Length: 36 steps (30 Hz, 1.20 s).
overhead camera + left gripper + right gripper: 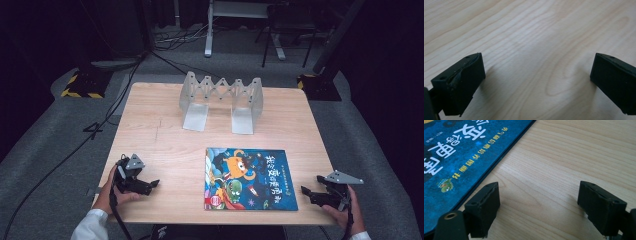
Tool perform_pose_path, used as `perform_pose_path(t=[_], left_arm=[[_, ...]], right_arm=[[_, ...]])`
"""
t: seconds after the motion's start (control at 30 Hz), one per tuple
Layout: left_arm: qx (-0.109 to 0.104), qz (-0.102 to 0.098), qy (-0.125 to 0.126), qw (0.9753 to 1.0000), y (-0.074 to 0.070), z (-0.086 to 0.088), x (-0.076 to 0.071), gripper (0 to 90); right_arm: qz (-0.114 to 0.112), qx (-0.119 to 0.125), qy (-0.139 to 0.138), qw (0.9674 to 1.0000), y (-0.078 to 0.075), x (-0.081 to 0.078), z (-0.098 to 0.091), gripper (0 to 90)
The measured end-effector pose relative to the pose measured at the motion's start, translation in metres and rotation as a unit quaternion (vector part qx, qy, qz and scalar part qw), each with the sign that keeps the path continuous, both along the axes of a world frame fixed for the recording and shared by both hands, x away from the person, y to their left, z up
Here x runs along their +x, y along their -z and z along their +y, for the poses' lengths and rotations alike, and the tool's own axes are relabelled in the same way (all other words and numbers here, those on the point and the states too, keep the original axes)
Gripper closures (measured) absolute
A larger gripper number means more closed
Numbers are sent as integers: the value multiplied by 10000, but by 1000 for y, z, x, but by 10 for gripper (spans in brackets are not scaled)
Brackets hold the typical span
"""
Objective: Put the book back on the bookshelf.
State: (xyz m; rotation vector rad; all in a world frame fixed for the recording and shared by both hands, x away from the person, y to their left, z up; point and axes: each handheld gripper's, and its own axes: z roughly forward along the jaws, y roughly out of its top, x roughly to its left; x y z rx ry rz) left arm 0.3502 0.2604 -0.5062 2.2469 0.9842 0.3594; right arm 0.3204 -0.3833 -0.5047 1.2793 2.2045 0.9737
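Observation:
A blue picture book [249,178] with cartoon figures and white and yellow lettering lies flat near the table's front edge, right of centre. My left gripper [150,184] rests low over the front left of the table, open, with only bare wood between its jaws [536,72]. My right gripper [306,191] is at the front right, just beyond the book's right edge, also open. In the right gripper view the book's [466,155] edge runs past the left jaw, and bare wood lies between the jaws [539,200].
A grey expandable book rack [221,100] stands at the back middle of the wooden table [150,125]. Beyond the table are grey floor, cables and black stands with yellow-striped bases [82,85].

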Motion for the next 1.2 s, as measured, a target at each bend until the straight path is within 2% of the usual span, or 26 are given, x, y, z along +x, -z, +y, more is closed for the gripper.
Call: perform_pose_path(t=[0.17, 0.3, 0.37, 0.47, 0.5, 0.53, 0.57, 0.6, 0.63, 0.67, 0.7, 0.77, 0.83, 0.93, 1.07, 1.13, 1.2], left_arm=[[-41, 30, 311, 9995, 0, -18, -7, 1], [-38, 15, 592, 9982, 0, -32, -9, 1], [-41, 32, 635, 9980, 0, -35, -10, 3], [-49, 30, 852, 9963, 0, -45, -9, 16], [-70, 6, 901, 9959, -1, -47, -8, 16], [-124, -45, 1026, 9946, -2, -51, -7, 54], [-188, -71, 1116, 9935, -3, -53, -5, 145], [-244, -29, 1181, 9927, -4, -57, -2, 214], [-256, 23, 1189, 9926, -4, -62, 2, 192], [-185, -40, 1252, 9919, -5, -72, 7, 168], [-185, -40, 1252, 9919, -5, -72, 7, 187], [-188, -135, 1370, 9903, -8, -84, 13, 199], [-302, -197, 1480, 9883, -11, -94, 20, 198], [-413, -226, 1580, 9863, -17, -112, 36, 191], [-584, -323, 1584, 9851, -22, -133, 56, 191], [-522, -299, 1647, 9845, -21, -145, 67, 190], [-439, -298, 1673, 9845, -20, -154, 74, 185]], right_arm=[[4, -5, -6, 10000, 0, 0, 1, 184], [23, -26, -237, 9997, -1, -2, 4, 212], [6, -38, -286, 9996, -1, -3, 4, 222], [-40, -154, -368, 9992, -3, -5, 9, 253], [8, -65, -457, 9989, -4, -6, 12, 263], [40, 59, -535, 9985, -5, -7, 14, 262], [-13, 122, -664, 9977, -7, -9, 20, 262], [-37, 105, -747, 9971, -9, -11, 25, 262], [-59, 143, -844, 9963, -11, -12, 31, 262], [-64, 249, -1017, 9945, -14, -14, 40, 263], [-64, 249, -1017, 9945, -14, -14, 40, 263], [-61, 226, -1168, 9929, -14, -16, 52, 261], [34, 110, -1358, 9907, -11, -18, 66, 254], [22, 42, -1414, 9899, -9, -19, 72, 244], [20, 17, -1352, 9908, -9, -18, 74, 230], [20, 16, -1171, 9931, -9, -18, 70, 221], [93, 86, -1135, 9935, -8, -17, 66, 212]])
